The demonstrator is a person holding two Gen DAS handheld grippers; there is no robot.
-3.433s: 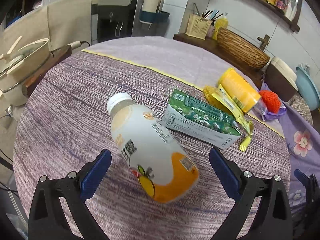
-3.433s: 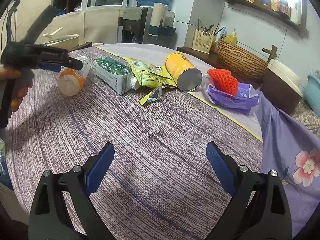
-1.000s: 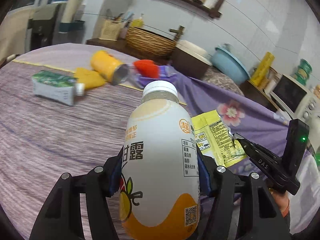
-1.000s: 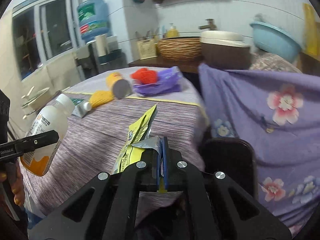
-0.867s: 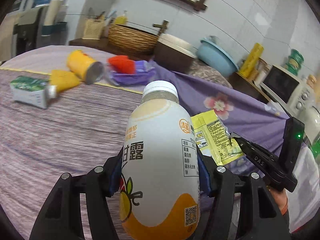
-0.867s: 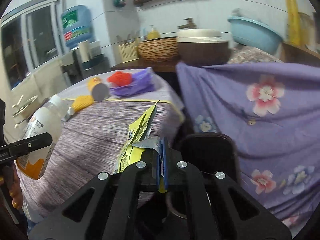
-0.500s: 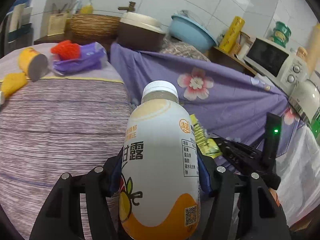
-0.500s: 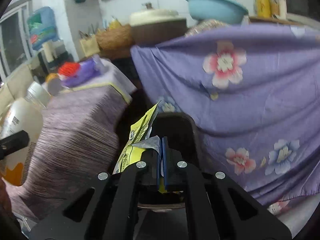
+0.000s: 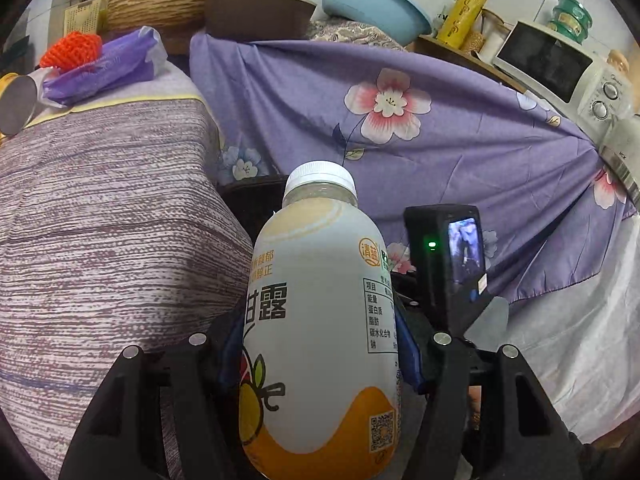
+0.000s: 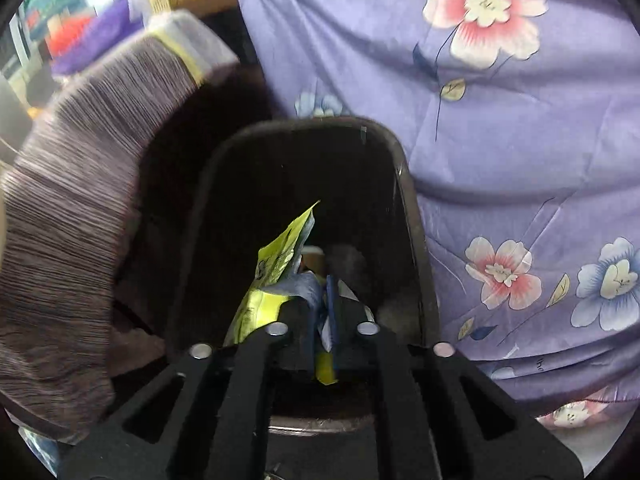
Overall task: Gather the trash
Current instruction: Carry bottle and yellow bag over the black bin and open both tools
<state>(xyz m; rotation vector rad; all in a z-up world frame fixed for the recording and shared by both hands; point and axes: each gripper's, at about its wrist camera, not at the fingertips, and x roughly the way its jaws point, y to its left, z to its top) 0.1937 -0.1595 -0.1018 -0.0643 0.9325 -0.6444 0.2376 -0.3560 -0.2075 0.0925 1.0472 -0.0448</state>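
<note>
Two fisheye views, one from each hand-held gripper.

Left wrist view: the left gripper (image 9: 318,354) is clamped on a white and orange drink bottle (image 9: 320,320), its blue pads pressed against both sides of the bottle's lower body. The bottle stands upright between the fingers, white cap (image 9: 320,178) at the far end, and fills the middle of the view. Beyond the cap lies the dark rim of a black bin (image 9: 250,200). To the left of the gripper is a table edge draped in a purple striped cloth (image 9: 100,240); far off on it sit a red mesh ball (image 9: 72,50) on a purple bag (image 9: 104,72) and the end of a yellow can (image 9: 16,104). Ahead and to the right hangs a purple floral sheet (image 9: 440,140). Just right of the bottle, the back of the right gripper's camera (image 9: 448,256) shows a small lit screen and a green light.

Right wrist view: the right gripper (image 10: 322,320) points down into the open mouth of the black bin (image 10: 412,208). Its jaws have just been opening and now stand slightly apart, with a crumpled yellow wrapper (image 10: 276,276) between them, sticking forward and to the left over the bin's dark inside. Whether the pads still pinch it I cannot tell. The striped table cloth (image 10: 72,200) curves past on the left, blurred; the floral sheet (image 10: 520,140) fills the right.
</note>
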